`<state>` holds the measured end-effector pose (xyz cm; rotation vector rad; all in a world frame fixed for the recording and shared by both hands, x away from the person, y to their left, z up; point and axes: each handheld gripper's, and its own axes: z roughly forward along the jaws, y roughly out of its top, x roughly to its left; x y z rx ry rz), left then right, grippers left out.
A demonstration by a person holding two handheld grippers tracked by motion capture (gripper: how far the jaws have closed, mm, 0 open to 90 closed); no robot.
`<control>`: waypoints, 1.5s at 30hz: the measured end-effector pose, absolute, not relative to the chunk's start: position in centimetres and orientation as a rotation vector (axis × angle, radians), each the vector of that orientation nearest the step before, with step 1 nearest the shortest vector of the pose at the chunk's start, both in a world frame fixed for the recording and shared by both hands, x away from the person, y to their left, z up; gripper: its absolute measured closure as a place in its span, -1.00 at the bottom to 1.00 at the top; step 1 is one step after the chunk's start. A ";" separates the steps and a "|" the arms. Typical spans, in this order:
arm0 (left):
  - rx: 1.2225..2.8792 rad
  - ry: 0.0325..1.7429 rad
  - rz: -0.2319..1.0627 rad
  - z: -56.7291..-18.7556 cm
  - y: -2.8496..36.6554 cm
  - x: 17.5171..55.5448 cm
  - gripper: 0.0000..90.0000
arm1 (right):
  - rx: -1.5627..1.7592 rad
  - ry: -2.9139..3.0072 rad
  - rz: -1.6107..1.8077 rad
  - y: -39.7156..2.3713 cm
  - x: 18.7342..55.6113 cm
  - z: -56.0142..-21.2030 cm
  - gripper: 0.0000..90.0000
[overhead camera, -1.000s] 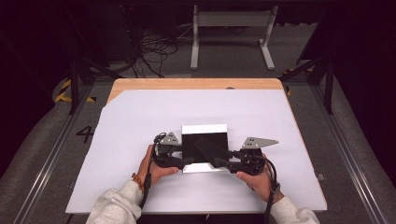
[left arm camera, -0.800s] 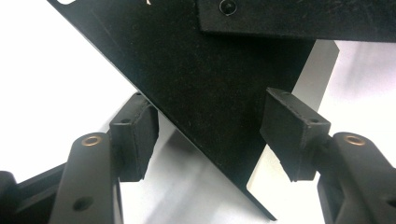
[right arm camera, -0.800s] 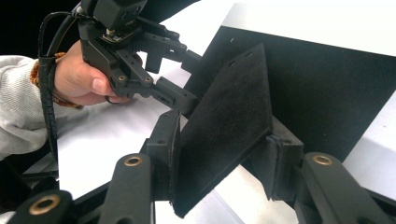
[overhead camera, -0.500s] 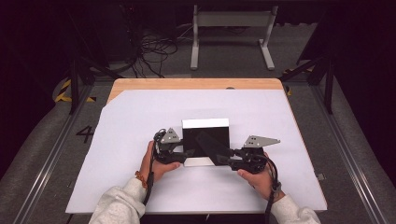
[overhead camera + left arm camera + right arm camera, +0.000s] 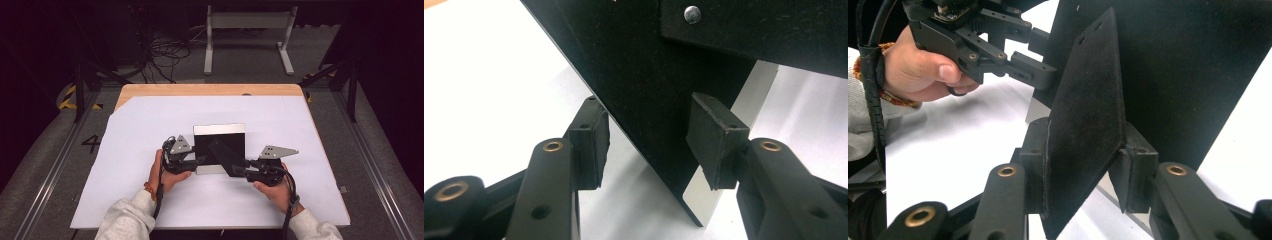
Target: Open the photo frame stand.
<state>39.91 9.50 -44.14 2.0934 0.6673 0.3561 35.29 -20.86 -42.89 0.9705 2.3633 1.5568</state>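
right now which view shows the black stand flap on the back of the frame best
The right gripper view: the flap stands edge-on between that hand-held gripper's pads. The high view shows it as a small dark strip. The left gripper view shows its riveted part.

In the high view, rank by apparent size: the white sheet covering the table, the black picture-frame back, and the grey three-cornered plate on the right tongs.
1. White sheet covering the table, largest.
2. Black picture-frame back.
3. Grey three-cornered plate on the right tongs, smallest.
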 end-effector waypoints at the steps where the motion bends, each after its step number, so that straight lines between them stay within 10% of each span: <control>1: 2.087 0.670 0.360 -44.1 9.5 40.0 0.19 | 0.968 2.368 1.549 -20.8 35.3 -42.9 0.43; 45: 2.078 0.619 0.463 -43.3 9.6 40.0 0.39 | 0.899 2.414 1.408 -20.1 34.7 -43.3 0.53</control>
